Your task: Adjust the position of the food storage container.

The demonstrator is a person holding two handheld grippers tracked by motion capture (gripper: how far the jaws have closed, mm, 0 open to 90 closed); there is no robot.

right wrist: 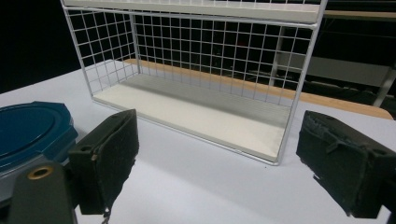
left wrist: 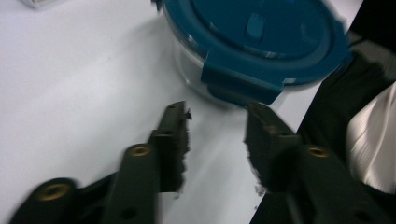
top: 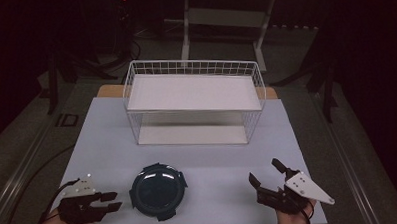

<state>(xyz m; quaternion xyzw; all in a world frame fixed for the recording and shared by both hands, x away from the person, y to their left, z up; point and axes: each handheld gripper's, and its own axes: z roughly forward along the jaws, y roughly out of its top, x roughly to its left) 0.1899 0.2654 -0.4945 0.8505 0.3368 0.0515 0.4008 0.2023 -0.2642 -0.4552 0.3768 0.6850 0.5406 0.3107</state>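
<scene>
Centrally on the white bench [top: 112,140] sits a round glass container [top: 158,191] with a blue clip lid, just in front of the two-tier white wire rack [top: 193,102]. Left of the container the left gripper [top: 113,201] rests with jaws apart, holding nothing. Right of the container the right gripper [top: 265,172] is spread wide and empty, facing the rack.

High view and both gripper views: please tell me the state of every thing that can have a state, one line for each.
Container: upright on the table, blue lid clipped on, not gripped.
Wire rack: upright, both shelves bare.
Left gripper: open, beside the container, holding nothing.
Right gripper: open wide, holding nothing, facing the rack.
</scene>
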